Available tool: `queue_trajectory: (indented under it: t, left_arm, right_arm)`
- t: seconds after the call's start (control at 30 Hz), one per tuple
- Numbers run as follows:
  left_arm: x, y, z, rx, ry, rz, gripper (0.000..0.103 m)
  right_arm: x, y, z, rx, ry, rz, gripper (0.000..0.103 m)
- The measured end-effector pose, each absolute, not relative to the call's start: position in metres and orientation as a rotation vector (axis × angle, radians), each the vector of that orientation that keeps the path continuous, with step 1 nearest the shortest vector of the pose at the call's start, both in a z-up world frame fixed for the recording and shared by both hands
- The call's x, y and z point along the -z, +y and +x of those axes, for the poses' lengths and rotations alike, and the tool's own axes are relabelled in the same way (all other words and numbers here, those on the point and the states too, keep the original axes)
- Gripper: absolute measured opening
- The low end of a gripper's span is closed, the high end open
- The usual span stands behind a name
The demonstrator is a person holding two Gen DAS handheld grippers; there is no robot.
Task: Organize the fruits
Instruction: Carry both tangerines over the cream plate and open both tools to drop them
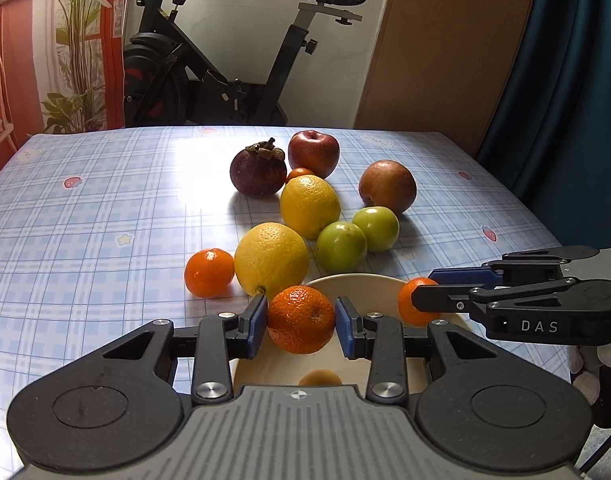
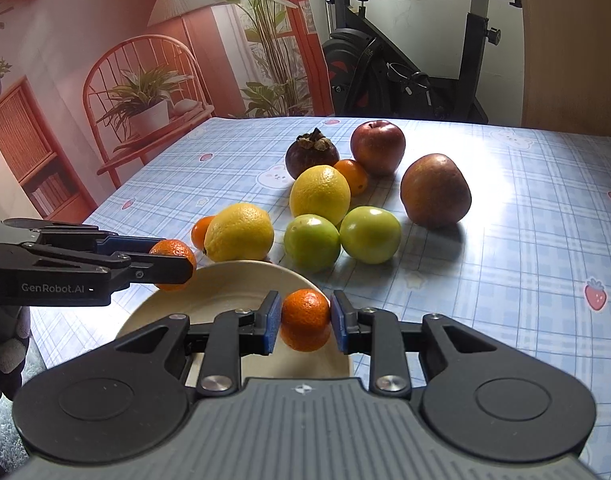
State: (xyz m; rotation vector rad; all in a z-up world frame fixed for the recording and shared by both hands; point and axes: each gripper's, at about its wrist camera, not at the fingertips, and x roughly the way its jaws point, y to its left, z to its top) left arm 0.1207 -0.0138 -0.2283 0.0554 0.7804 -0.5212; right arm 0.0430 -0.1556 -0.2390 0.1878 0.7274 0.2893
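Blue rubber pads line the two fingers of the left gripper, and in the left wrist view they pinch a mandarin with a rough, dimpled skin. The fingers are closed only as far as the fruit lets them. The mandarin hangs over the near part of a cream plate, which is smooth and round; a faint orange reflection shows on its surface. From the right side the right gripper comes in, seen sideways, and it holds a second mandarin over the plate's right rim. Beyond the plate the other fruits lie on a glossy plaid tablecloth: two yellow lemons, a loose mandarin touching the nearer lemon, two smooth green fruits, a dark purple mangosteen with a dry brown cap, and two red apples. An exercise bike stands behind the table.

In the right wrist view, the right gripper squeezes its mandarin between blue pads over the plate, near its right edge. The left gripper reaches in from the left, holding its own mandarin above the far rim. This view also shows clearly a small orange fruit lying between the far lemon and the apple, which the other camera mostly hides, and a printed backdrop with a chair and plants. Part of a gloved hand shows at the left edge.
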Motion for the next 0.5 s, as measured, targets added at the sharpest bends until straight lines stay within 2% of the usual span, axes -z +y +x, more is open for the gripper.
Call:
queue_trajectory:
  t: [0.5]
  left_arm:
    - [0.242,-0.01,0.12,0.503,0.825,0.051,0.039]
  right_arm:
    - [0.249,-0.154,0.04,-0.281,0.725,0.179,0.03]
